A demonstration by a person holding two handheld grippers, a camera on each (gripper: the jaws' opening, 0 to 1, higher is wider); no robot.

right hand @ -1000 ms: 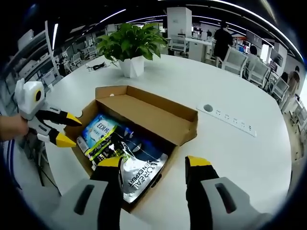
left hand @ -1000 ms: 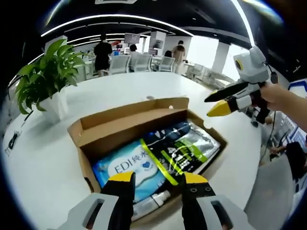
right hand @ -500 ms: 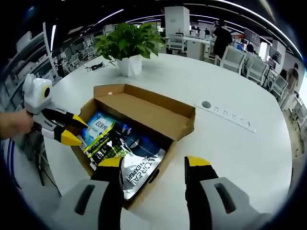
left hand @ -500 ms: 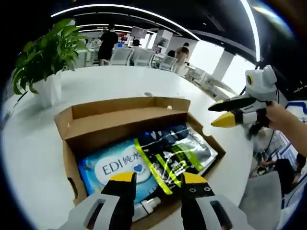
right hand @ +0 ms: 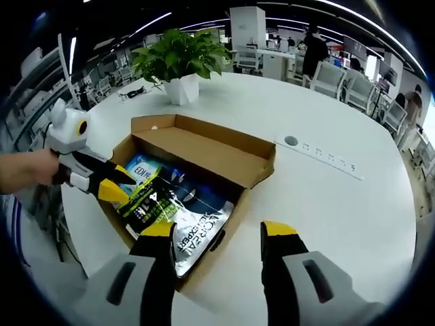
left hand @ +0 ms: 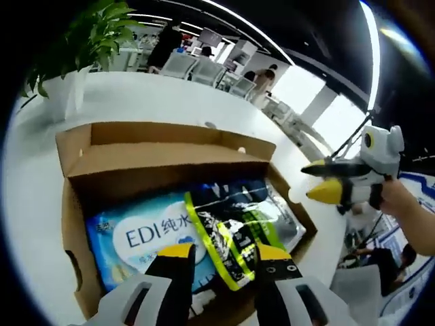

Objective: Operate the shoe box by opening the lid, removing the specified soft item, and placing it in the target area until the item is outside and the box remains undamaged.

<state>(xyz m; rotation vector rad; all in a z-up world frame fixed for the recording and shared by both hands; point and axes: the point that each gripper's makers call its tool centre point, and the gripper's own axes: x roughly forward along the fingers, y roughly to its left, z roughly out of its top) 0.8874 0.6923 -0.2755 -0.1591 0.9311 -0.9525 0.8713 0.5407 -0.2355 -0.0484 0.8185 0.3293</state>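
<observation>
Showing shoe box (right hand: pixel 204 159) with lid open, soft packs (left hand: pixel 204 227) inside, removal pending; left gripper (left hand: pixel 221 252) and right gripper (right hand: pixel 217 231) both empty, jaws parted.

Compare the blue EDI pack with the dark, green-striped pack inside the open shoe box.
The EDI pack is light blue with white lettering; the dark pack is black and silvery with a lime-green stripe. The EDI pack lies partly underneath; the dark pack overlaps its edge. Both are soft pouches lying flat in the shoe box.

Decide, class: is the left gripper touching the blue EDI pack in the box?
Cannot tell. In the right gripper view the left gripper overlaps the blue EDI pack, jaws open, without plain contact or gap.
</observation>
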